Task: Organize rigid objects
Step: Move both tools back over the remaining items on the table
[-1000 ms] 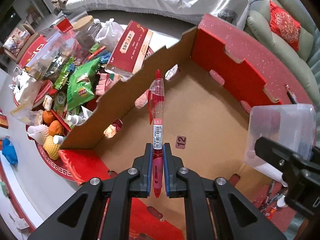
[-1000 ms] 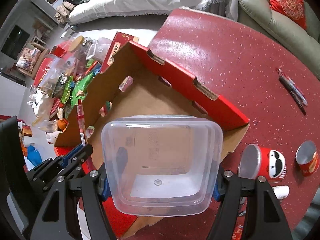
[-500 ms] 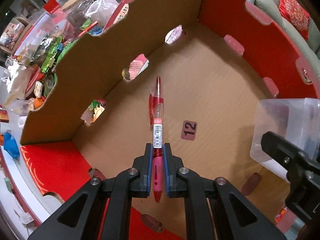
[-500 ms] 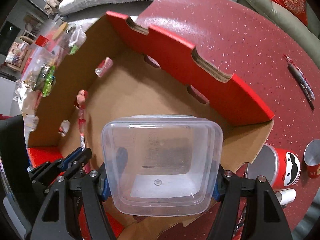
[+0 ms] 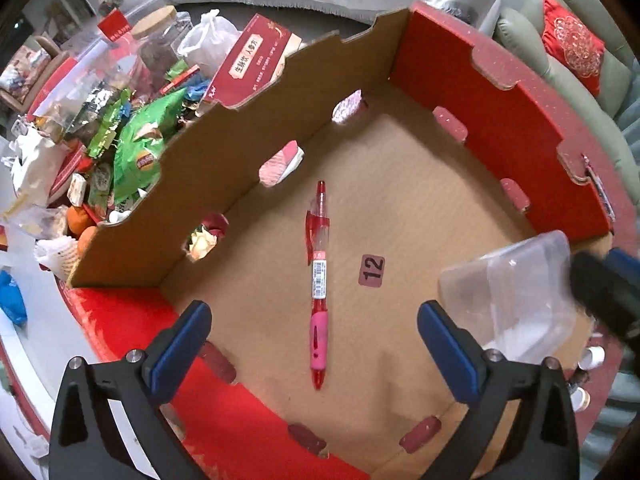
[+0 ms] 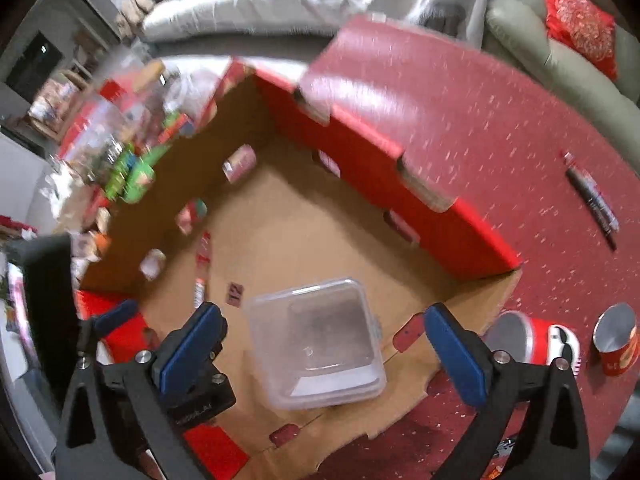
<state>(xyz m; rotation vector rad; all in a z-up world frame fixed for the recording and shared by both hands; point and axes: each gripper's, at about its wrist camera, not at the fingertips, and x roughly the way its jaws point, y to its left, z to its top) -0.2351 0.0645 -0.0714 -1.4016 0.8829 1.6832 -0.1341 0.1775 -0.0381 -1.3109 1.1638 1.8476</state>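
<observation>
Red pen point(image 5: 319, 276), clear container point(image 6: 320, 340), red-and-brown box point(image 5: 500, 128).

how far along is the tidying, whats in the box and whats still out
Done: the red gel pen and the clear square plastic container sit in the red cardboard box. In hand: nothing; the left gripper and right gripper have just opened. Left: pens and red tins on the table.

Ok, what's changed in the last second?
Both grippers' jaws have just been opening: the left gripper let go of the red pen, the right gripper released the clear tub. Both now sit in the cardboard box, which stayed put.
</observation>
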